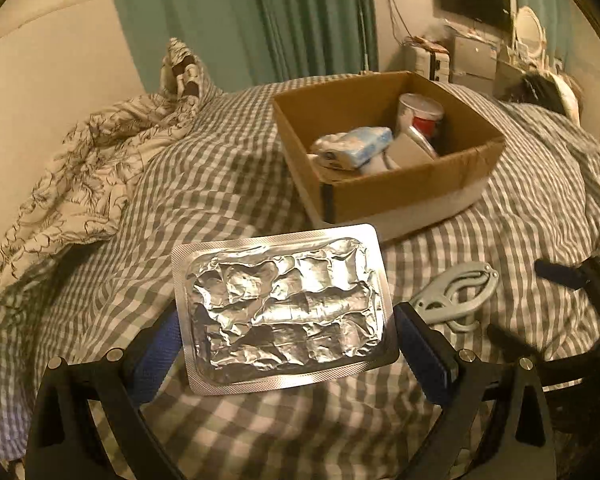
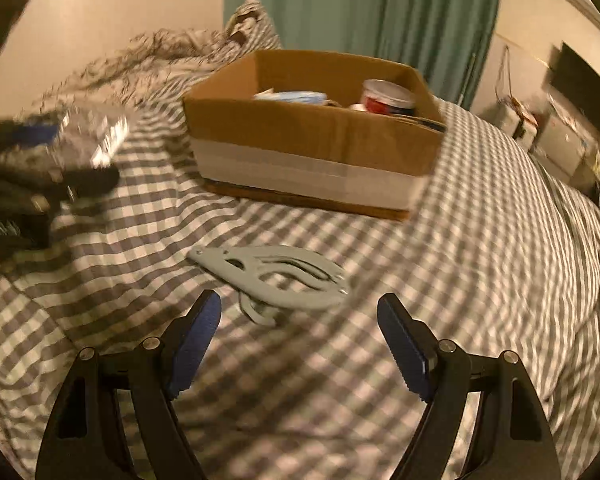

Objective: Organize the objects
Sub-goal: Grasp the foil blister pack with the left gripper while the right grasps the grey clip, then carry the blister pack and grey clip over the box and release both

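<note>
Both tongs show blue ribbed pads on black arms. The left gripper (image 1: 286,340) pinches a silver blister pack (image 1: 284,308), flat and rectangular, its foil crumpled and torn; the pack hides most of the left pad. It is held above the checked bedspread (image 1: 220,184), on the near side of the cardboard box (image 1: 400,192). The right gripper (image 2: 300,340) stands spread wide with nothing between its pads, above a grey plastic folding hanger (image 2: 284,276) lying in front of the box. The box holds a round tub (image 1: 420,114) and a blue-and-white soft packet (image 1: 356,146), both partly hidden by its walls. The right wrist view is blurred.
</note>
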